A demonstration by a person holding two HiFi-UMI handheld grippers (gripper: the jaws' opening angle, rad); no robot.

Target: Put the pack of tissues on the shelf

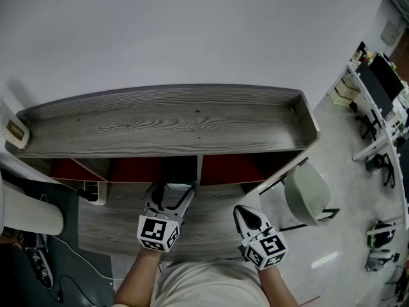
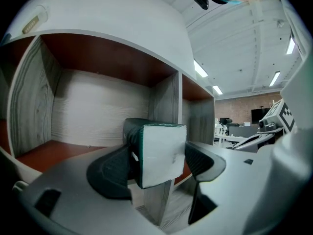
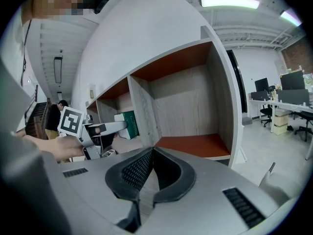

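The left hand-held gripper is clamped on the pack of tissues: a dark ribbed pad presses on each side, and the pack's pale end face points back toward the camera, with its dark green wrapper running away from it. The pack is held off any surface, just in front of the shelf. Straight ahead of these jaws stands an upright wood-grain divider. A wide compartment with a reddish-brown floor opens to the left of it, and a narrower one to the right. The right hand-held gripper has its two pads pressed together with nothing between them. It sits beside the left one, a little lower and well apart from the pack. Ahead of it and slightly right is an open end compartment with the same reddish floor. From the head view both are held low before the shelf's grey top board, their marker cubes toward the person. A pale chair stands to the right of the right hand-held gripper.
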